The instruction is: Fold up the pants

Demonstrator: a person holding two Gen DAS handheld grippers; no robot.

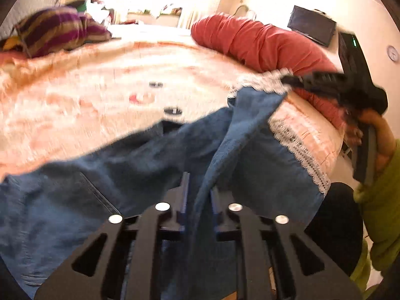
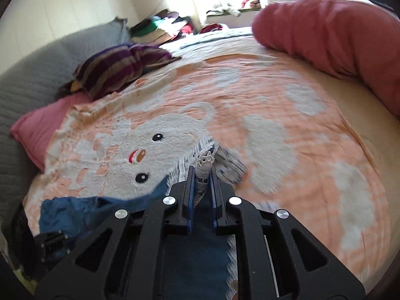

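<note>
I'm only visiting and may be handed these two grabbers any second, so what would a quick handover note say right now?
Left gripper: shut on a fold of the blue pants, near the middle of the garment.
Right gripper: shut on the lace-trimmed hem of one leg, lifted above the peach blanket.
Pants: bunched at the near edge of the bed, partly hanging between the two grippers.
Done: both ends gripped.
Left: no neat fold visible yet; probably lay the pants flat, then fold them.

Blanket [image 2: 275,95] centre lies open (red bolster [image 2: 337,37] and striped pillow [image 2: 120,67] flank it).
</note>
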